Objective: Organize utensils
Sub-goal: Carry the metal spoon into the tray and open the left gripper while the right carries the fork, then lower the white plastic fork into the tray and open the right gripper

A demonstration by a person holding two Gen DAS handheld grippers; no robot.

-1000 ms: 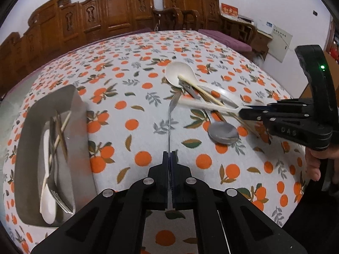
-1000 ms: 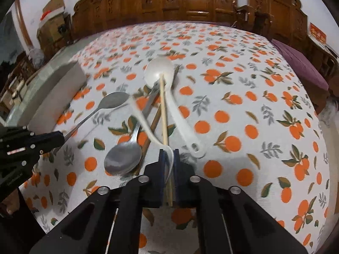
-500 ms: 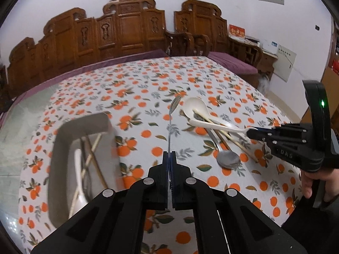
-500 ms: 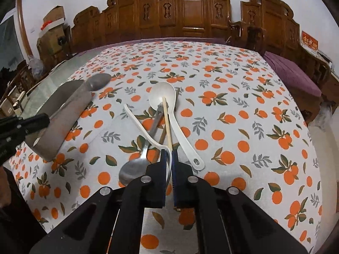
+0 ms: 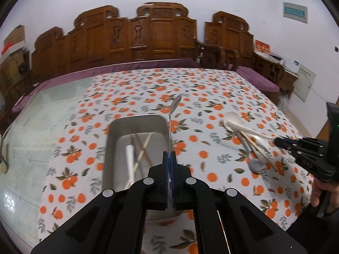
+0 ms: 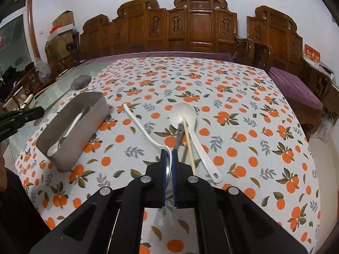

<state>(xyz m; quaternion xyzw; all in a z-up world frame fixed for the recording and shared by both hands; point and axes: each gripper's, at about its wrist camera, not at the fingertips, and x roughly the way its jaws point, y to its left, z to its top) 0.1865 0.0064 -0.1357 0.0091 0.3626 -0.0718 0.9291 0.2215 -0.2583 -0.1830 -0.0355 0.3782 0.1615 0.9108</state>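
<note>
My left gripper [image 5: 169, 156] is shut on the handle of a metal spoon [image 5: 175, 104], which points forward above the right rim of the steel tray [image 5: 135, 118]. The tray holds a white spoon [image 5: 130, 160] and chopsticks [image 5: 144, 148]. My right gripper [image 6: 169, 156] is shut on a white plastic spoon [image 6: 144, 131], lifted off the cloth with its handle pointing away to the left. On the cloth beside it lie a white ladle spoon [image 6: 184, 114], a chopstick [image 6: 188, 141] and a metal spoon [image 5: 256, 166]. In the right wrist view the tray [image 6: 84, 122] stands at the left, with the left gripper [image 6: 40, 111] beside it.
An orange-print cloth [image 6: 243, 110] covers most of the table, with bare glass [image 5: 46, 110] at the left. Carved wooden chairs [image 6: 190, 27] and purple cushions [image 6: 296, 86] stand beyond the far edge. A person's hand [image 5: 317, 192] holds the right gripper.
My left gripper has carried the metal spoon up and left until it hangs over the tray. My right gripper has lifted the white spoon off the pile.
</note>
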